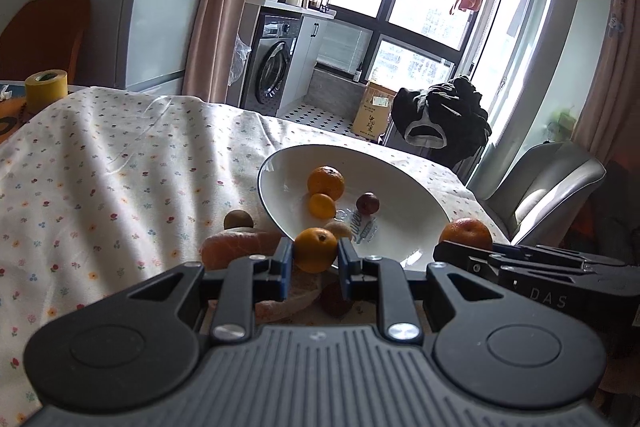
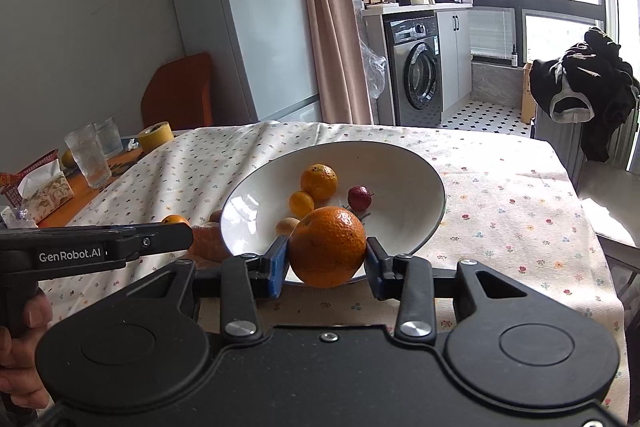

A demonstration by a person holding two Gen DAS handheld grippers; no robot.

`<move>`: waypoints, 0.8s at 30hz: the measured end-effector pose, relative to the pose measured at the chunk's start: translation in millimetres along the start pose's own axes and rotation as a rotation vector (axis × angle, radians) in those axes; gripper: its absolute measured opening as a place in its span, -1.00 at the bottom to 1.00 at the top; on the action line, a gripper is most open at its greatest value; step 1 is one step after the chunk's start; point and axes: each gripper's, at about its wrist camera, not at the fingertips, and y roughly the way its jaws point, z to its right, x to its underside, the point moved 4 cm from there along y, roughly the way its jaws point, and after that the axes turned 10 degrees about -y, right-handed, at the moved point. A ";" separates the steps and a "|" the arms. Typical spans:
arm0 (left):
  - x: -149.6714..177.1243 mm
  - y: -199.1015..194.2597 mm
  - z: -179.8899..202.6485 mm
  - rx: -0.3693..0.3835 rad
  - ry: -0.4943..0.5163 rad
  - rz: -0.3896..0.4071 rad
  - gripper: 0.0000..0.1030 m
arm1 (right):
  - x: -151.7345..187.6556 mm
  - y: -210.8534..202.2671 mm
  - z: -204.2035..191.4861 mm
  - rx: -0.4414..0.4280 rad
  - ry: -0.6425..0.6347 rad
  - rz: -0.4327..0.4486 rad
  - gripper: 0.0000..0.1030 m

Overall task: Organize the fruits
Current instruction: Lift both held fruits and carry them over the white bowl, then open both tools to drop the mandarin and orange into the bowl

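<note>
A white bowl (image 1: pixel 404 215) (image 2: pixel 404 167) sits tilted on the floral tablecloth. Inside it lie an orange (image 2: pixel 319 181), a smaller orange fruit (image 2: pixel 301 203), a dark red fruit (image 2: pixel 359 197) and a brown kiwi (image 2: pixel 288 225). My left gripper (image 1: pixel 315 253) is shut on a small orange (image 1: pixel 315 247) at the bowl's near left rim. My right gripper (image 2: pixel 327 261) is shut on a large orange (image 2: pixel 327 246) just over the bowl's near rim. Left of the bowl lie another kiwi (image 1: pixel 238 219) and a long orange-brown piece (image 1: pixel 236 247).
A dark fruit (image 1: pixel 334 301) lies on the cloth under my left gripper. At the table's far left stand a yellow tape roll (image 2: pixel 155 137), glass cups (image 2: pixel 88 159) and a tissue box (image 2: pixel 44 193). A grey chair (image 1: pixel 540 195) stands beyond the right table edge.
</note>
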 end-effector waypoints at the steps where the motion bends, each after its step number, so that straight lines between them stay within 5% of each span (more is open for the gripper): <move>1: -1.3 4.1 0.6 0.002 -0.003 -0.003 -0.58 | -0.1 0.3 1.6 0.002 0.002 0.001 -0.27; 15: -6.7 40.8 24.7 0.031 -0.011 -0.051 -0.58 | -3.8 8.9 20.4 0.004 0.034 0.006 -0.27; 24: -12.1 38.3 9.2 -0.017 -0.072 -0.043 -0.37 | -4.2 15.7 21.1 0.005 0.029 -0.015 -0.27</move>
